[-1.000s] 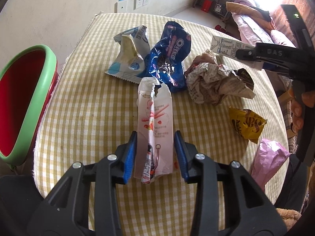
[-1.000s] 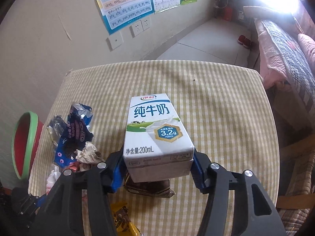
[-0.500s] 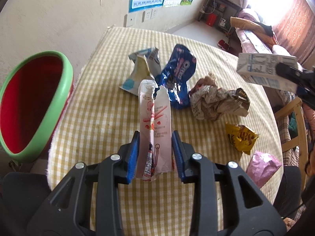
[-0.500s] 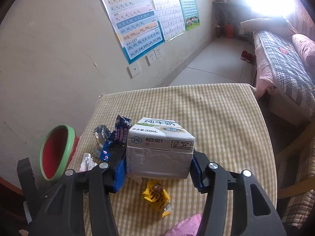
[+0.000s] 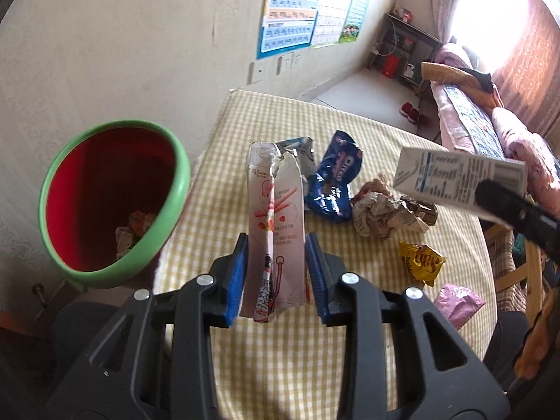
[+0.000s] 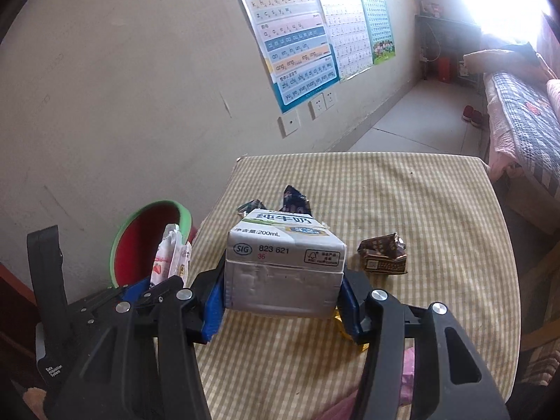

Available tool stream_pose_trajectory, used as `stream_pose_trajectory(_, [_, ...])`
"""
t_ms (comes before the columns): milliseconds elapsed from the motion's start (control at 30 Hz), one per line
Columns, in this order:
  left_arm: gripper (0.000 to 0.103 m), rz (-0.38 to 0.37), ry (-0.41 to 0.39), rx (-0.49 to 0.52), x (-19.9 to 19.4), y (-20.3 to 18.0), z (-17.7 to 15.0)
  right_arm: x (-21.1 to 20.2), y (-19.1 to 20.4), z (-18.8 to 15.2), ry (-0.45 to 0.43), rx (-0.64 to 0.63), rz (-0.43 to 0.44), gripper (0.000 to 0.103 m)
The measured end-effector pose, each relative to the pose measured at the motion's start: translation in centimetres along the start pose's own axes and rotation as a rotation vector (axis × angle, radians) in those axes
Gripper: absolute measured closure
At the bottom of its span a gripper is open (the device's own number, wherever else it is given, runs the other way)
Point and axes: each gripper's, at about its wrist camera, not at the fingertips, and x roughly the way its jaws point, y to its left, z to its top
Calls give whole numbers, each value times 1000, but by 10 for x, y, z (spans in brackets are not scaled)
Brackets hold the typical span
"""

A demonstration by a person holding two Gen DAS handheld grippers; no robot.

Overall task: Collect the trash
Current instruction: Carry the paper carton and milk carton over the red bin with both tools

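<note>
1. My left tongs (image 5: pixel 276 273) are clamped on a torn pink snack box (image 5: pixel 274 231), blue pads pressing both of its sides. The box stands upright between them, clear of the tabletop (image 5: pixel 280 350), near the edge that faces the bin.
2. My right tongs (image 6: pixel 281 301) are clamped on a milk carton (image 6: pixel 285 262), which lies on its side between the pads with its base towards the camera. It hangs above the tabletop. In the left view the carton (image 5: pixel 458 182) shows at the right, above the crumpled paper.
3. The bin (image 5: pixel 105 203), red inside with a green rim, sits just beside the tabletop's left edge. A few scraps lie at its bottom.
4. Trash on the checked cloth, seen from the left wrist: a blue cookie wrapper (image 5: pixel 334 182), a silver-blue wrapper (image 5: pixel 301 150) behind the pink box, a crumpled paper wad (image 5: pixel 381 215), a yellow sachet (image 5: pixel 421 262), a pink packet (image 5: pixel 458 301) near the right edge.
5. In the right view a crushed brown carton (image 6: pixel 383 255) lies just right of the milk carton.
</note>
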Motion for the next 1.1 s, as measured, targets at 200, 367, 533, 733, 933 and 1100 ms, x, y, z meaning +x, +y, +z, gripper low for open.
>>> stream_pose_trajectory(200, [71, 28, -26, -42, -11, 17, 4, 8, 26, -10, 23, -51, 28, 51])
stream_pose_trajectory(367, [71, 53, -55, -60, -21, 28, 9, 11, 39, -13, 33, -80, 46, 51])
stream_pose_trajectory(533, [71, 65, -75, -79, -29, 39, 12, 13, 54, -14, 34, -106, 62, 51])
stream_pose_trajectory(733, [71, 70, -88, -100, -34, 51, 14, 18, 70, -12, 38, -137, 80, 51])
stream_pose_trajectory(933, [71, 86, -97, -127, -38, 68, 16, 28, 88, -8, 45, -160, 97, 51])
stream_pose_trajectory(1100, [71, 99, -97, -155, -38, 82, 15, 35, 99, -4, 52, -179, 106, 51])
